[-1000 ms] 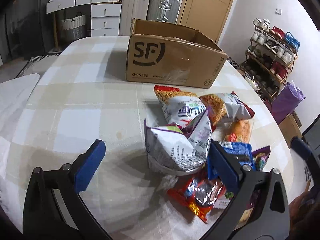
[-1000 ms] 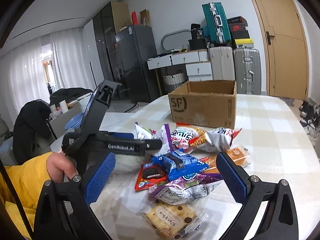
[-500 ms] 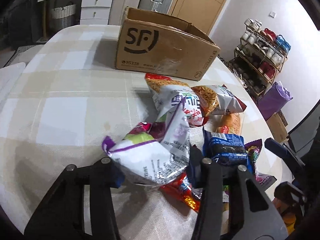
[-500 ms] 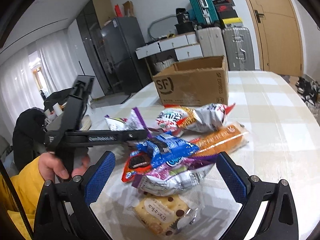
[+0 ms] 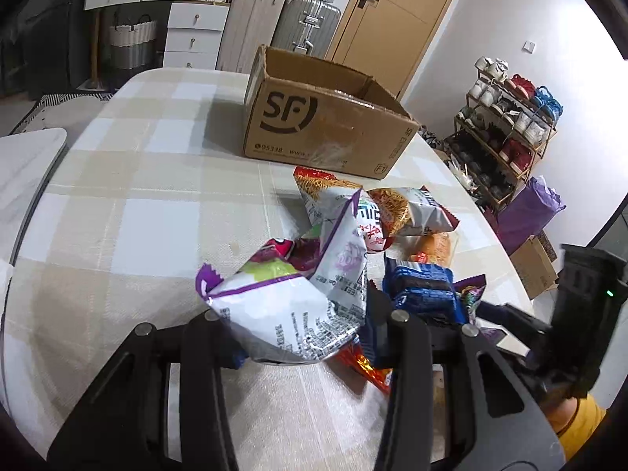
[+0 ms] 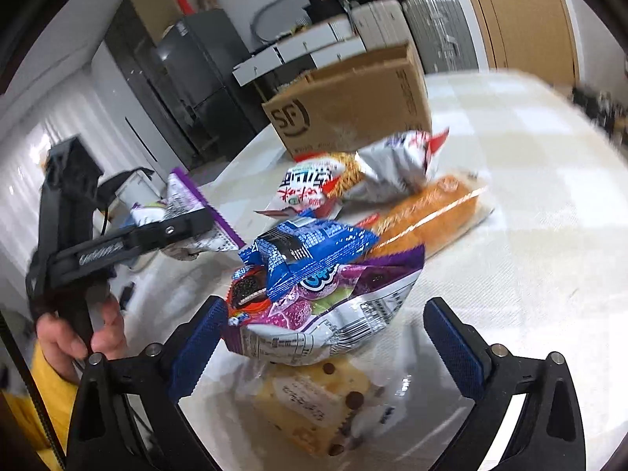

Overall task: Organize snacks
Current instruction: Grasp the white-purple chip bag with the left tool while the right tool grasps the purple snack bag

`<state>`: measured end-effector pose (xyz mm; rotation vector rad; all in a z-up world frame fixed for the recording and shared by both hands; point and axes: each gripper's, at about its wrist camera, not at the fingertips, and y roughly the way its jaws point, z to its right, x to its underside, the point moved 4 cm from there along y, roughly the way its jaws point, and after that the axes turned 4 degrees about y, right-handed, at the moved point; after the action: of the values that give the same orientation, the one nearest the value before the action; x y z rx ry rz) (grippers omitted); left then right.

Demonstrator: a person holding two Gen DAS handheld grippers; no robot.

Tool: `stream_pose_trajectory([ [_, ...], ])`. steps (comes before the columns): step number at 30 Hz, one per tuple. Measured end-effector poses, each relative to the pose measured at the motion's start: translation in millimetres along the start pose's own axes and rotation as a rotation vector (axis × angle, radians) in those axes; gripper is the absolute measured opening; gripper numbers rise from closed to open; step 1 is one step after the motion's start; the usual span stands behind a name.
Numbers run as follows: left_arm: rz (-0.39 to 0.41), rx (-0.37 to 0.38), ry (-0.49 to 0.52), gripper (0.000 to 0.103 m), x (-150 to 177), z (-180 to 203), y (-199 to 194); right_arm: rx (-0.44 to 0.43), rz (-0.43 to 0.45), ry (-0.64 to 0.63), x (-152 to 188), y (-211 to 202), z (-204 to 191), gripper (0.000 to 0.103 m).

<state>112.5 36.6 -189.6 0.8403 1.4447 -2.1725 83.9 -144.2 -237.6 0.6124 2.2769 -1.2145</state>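
Left tool (image 5: 304, 337) grips the silver, purple-trimmed foil snack bag (image 5: 298, 306), lifted above the checked table (image 5: 157, 227). Right tool (image 6: 325, 337) stands open, straddling a purple-and-silver candy bag (image 6: 333, 314).

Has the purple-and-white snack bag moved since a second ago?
Yes. The purple-and-white snack bag lay on the table among the pile; now the left tongs are shut on it and it stands nearer the cardboard box.

checked-cloth table (image 5: 149, 212) with sf cardboard box (image 5: 314, 133) and snack packet heap (image 6: 353, 212)
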Motion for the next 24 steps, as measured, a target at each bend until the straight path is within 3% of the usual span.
stream_pose_trajectory([
  [1, 0.003, 0.0, 0.001, 0.039, 0, 0, -4, -0.014, -0.014, 0.024, 0, 2, 2, 0.082],
  [3, 0.011, 0.005, -0.001, 0.039, 3, -1, -14, -0.052, -0.047, 0.084, 0, 7, 8, 0.075],
  [5, 0.014, 0.005, 0.002, 0.039, 4, -1, -19, -0.06, -0.063, 0.106, 1, 9, 10, 0.059],
  [11, 0.034, 0.008, -0.003, 0.039, 7, -3, -36, -0.055, -0.036, 0.078, 3, -7, 4, 0.052],
  [19, 0.083, 0.013, 0.031, 0.039, 6, 12, -66, -0.045, 0.075, 0.086, -6, -47, 11, 0.049],
  [22, 0.099, 0.008, 0.047, 0.039, 3, 21, -79, -0.054, 0.13, 0.078, -15, -64, 9, 0.038],
  [24, 0.109, 0.008, 0.056, 0.039, 1, 27, -86, -0.063, 0.159, 0.067, -20, -74, 7, 0.038],
])
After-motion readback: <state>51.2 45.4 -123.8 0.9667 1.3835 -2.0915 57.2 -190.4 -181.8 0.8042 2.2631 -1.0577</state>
